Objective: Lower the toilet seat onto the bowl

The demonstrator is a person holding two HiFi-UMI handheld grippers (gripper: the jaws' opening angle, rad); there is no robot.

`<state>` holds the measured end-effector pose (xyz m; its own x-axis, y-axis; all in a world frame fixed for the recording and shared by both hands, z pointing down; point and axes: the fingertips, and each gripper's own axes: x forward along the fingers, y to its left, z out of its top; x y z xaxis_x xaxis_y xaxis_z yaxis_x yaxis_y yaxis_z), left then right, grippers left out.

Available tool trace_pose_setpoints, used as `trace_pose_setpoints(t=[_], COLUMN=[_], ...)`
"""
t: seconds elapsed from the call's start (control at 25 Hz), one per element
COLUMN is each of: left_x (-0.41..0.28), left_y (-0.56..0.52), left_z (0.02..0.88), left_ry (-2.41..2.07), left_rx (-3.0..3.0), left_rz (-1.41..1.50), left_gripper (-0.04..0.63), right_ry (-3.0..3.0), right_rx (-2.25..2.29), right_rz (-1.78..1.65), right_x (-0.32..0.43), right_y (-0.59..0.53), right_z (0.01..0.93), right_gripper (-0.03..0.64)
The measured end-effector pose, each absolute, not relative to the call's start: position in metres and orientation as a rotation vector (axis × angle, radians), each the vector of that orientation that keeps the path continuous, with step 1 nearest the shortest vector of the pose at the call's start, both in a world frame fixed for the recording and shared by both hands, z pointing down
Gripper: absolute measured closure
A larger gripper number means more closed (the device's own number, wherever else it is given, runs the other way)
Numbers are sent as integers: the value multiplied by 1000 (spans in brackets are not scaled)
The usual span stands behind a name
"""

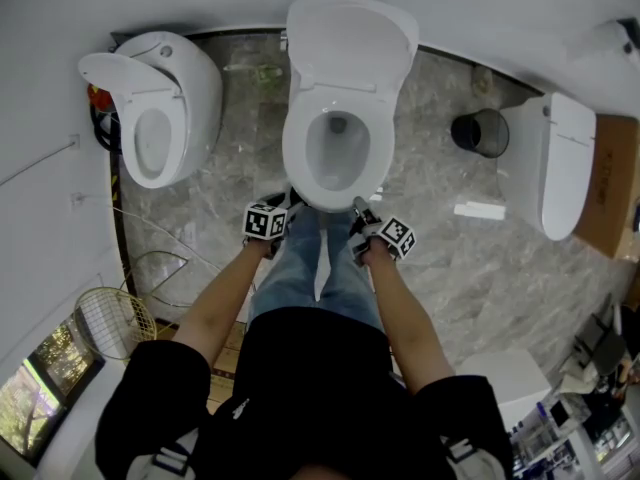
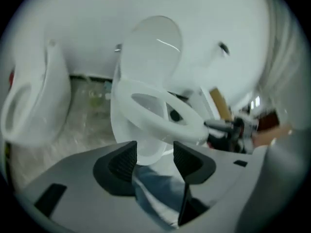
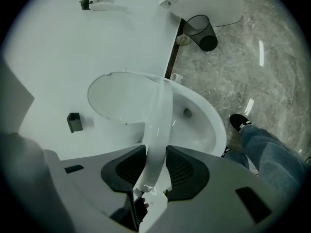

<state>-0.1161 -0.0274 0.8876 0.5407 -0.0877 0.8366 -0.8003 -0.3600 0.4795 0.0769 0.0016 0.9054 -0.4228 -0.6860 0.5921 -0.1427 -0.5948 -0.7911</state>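
- toilet seat (image 3: pixel 158 130): white rigid plastic ring, hinged at the back. It is part-way down, tilted above the bowl (image 3: pixel 204 120). The lid (image 1: pixel 350 38) stands up against the wall at 12 o'clock.
- right gripper (image 3: pixel 156 161): jaws clamped on the seat's front edge, with the ring running straight up between the pads.
- left gripper (image 2: pixel 154 157): jaws apart with nothing between them, at about 7 o'clock of the bowl, near its front. Only the bowl front and the person's jeans show beyond it.
- handling (judgement): the seat is stiff and light to moderate in weight, and the glossy finish is likely slick under the pads. The hinge carries most of the load.
- hold point (judgement): the front edge, opposite the hinge, is the right place because it gives the best leverage.
- risk (judgement): if the grip slips, the seat drops and slams on the ceramic, so the descent should be slow.
- surface: grey marble-look floor tile (image 1: pixel 200 218), with a white wall behind.
- room: a second toilet (image 1: pixel 165 108) sits at 9 o'clock and a third toilet (image 1: pixel 560 163) at 3 o'clock.
- other items: a black waste bin (image 1: pixel 480 133) is at 2 o'clock and a wire basket (image 1: pixel 110 318) at 8 o'clock, all well apart from the seat.
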Motion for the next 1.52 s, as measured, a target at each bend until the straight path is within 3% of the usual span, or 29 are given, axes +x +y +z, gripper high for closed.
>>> trace_pose_setpoints(t=[0.16, 0.28, 0.44, 0.84, 1.52], left_x=[-119, -120, -117, -115, -119], left_y=[-41, -48, -45, -33, -6], left_z=[894, 902, 911, 941, 1003], left_ry=[-803, -840, -850, -873, -892], left_rx=[1367, 1240, 1218, 1199, 1116], left_rz=[275, 111, 98, 181, 420], left_gripper=[362, 389, 444, 475, 474], right_ry=[1175, 1169, 1189, 1178, 1205], right_rx=[-1412, -1420, -1421, -1461, -1561], right_rz=[-2083, -2099, -2102, -2188, -2405], right_x=[75, 75, 73, 68, 60], right_y=[2, 5, 9, 27, 54], right_z=[909, 910, 918, 949, 1012], right_gripper=[469, 469, 469, 465, 454])
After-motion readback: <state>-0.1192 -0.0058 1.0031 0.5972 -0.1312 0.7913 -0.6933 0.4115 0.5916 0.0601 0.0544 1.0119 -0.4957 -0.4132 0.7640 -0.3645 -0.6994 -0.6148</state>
